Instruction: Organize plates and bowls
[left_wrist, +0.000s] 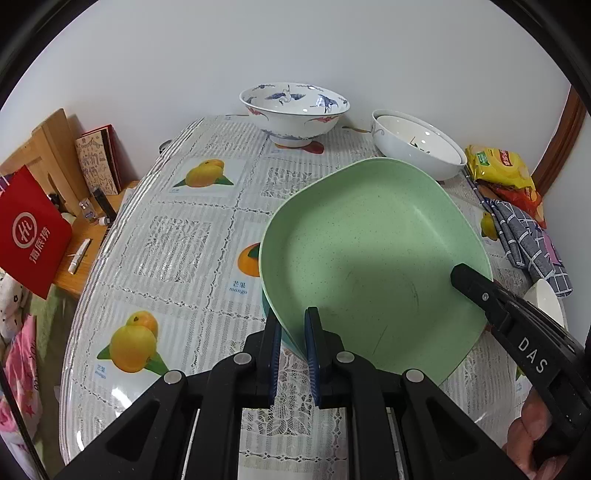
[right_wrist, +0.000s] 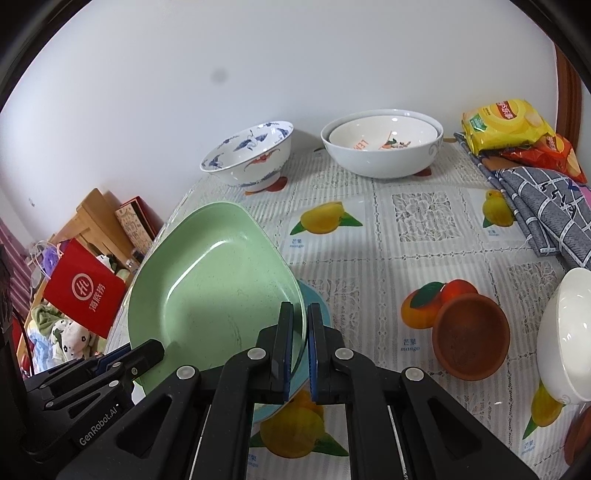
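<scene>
Gripping the green plate with both hand-held grippers — left, right — I feared uneven lifting would tip it off the blue plate.

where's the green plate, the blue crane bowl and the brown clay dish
green plate (left_wrist: 369, 251): left wrist view, inner floor
blue crane bowl (left_wrist: 295, 122): left wrist view, outer wall
brown clay dish (right_wrist: 471, 334): right wrist view, inner bottom
</scene>
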